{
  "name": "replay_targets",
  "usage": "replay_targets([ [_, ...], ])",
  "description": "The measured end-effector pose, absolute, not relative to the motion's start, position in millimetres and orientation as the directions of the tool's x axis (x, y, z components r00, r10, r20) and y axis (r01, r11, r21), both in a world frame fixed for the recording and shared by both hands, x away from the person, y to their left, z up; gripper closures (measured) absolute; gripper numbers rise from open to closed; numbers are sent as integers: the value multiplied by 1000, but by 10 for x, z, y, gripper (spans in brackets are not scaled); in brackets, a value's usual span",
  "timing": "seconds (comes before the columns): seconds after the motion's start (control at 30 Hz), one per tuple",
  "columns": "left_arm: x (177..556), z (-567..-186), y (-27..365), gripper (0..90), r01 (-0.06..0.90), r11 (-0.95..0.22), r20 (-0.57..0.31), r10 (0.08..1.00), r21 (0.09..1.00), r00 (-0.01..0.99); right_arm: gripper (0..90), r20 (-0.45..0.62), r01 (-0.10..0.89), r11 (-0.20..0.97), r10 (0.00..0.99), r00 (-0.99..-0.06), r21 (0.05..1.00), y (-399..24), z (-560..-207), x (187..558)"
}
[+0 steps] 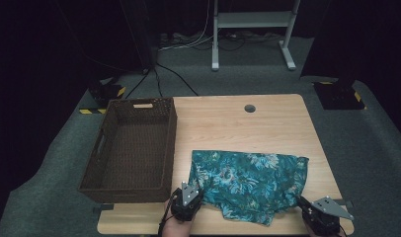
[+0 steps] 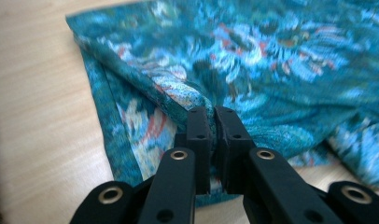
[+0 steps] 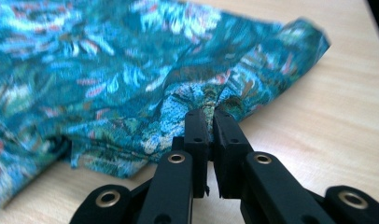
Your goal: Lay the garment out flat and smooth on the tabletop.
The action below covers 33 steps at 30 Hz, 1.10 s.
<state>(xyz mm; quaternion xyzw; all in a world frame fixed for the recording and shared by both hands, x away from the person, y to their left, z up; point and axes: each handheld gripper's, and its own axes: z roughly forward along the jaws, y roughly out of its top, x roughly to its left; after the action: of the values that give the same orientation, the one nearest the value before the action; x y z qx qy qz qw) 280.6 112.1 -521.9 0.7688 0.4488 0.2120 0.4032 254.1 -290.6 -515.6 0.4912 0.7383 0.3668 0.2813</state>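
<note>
A teal floral cloth (image 1: 248,180) lies rumpled on the near right part of the wooden table (image 1: 228,123). My left gripper (image 1: 192,193) is at the cloth's near left corner, jaws shut on a pinched fold of the cloth (image 2: 187,95). At the near right corner my right gripper (image 1: 303,203) is likewise shut on the cloth's edge (image 3: 201,100). In both gripper views the fabric rises to the closed jaw tips, with my left gripper (image 2: 214,112) and my right gripper (image 3: 211,113) at the picture's middle.
A dark wicker basket (image 1: 134,148), with nothing in it, stands on the table's left side, close to the cloth's left edge. A round cable hole (image 1: 249,108) sits near the far edge. Beyond the table are desk legs (image 1: 216,39) and cables on grey carpet.
</note>
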Motion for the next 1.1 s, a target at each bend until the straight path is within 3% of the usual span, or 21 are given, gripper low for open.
replay_targets([
  [0.33, 3052, -4782, 1002, 855, 430, -262, 3, 856, 864, 516, 856, -92, 440, 247, 934, -346, 864, -2930, -4897, 2660],
  [0.73, 3578, -4243, 946, 856, 341, -205, 16, 875, 917, 483, 857, -154, 348, 269, 933, -325, 898, -2988, -4454, 3142],
  [0.97, 3922, -4165, 950, 855, 346, -173, 0, 895, 922, 447, 856, -191, 322, 297, 927, -322, 899, -2962, -4263, 3479],
  [1.1, 4145, -4357, 929, 854, 412, -129, -68, 900, 902, 431, 855, -170, 370, 287, 933, -317, 884, -2938, -4425, 3760],
])
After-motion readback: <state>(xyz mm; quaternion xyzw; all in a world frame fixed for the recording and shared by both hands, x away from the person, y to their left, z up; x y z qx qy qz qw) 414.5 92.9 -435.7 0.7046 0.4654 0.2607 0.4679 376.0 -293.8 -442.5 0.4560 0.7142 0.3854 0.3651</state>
